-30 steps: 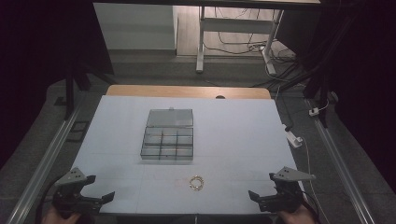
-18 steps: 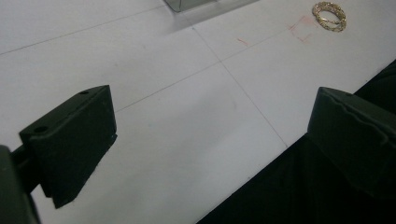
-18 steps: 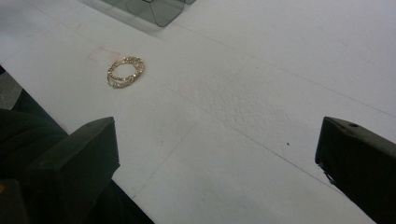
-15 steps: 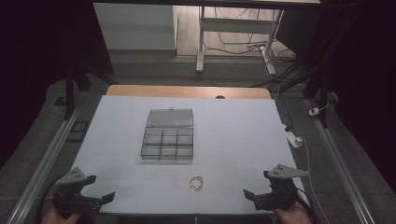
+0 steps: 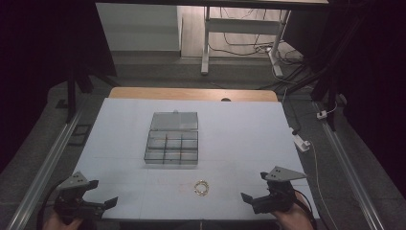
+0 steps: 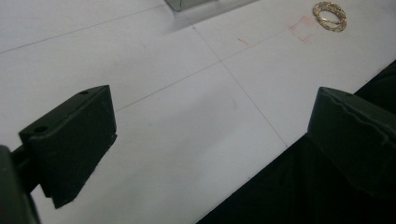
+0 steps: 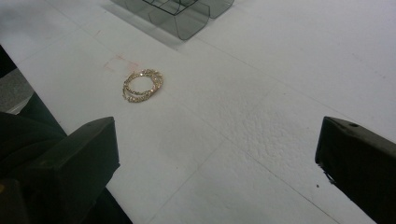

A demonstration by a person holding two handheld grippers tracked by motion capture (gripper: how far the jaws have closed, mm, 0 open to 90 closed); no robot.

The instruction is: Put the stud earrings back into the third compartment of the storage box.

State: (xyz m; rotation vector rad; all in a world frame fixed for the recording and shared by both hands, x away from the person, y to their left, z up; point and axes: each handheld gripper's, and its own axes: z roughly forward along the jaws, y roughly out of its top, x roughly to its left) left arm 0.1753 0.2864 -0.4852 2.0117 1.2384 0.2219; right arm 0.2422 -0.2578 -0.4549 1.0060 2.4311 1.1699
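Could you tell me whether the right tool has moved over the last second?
Yes. The right tool has shifted leftwards along the table's near edge, closer to the gold ring, which has stayed put.

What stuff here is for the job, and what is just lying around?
Probably for the job:
gold bracelet
clear divided box
left hand-held gripper, open
right hand-held gripper, open

Just lying about:
white plug at the table's right edge
floor cables

A clear compartment box (image 5: pixel 172 139) is seen mid-table (image 5: pixel 239 129), lid open. A gold ring (image 5: pixel 202 187) lies nearer. The left gripper (image 5: pixel 103 203) and right gripper (image 5: pixel 251 197) are held apart at the near edge, both jaws spread.
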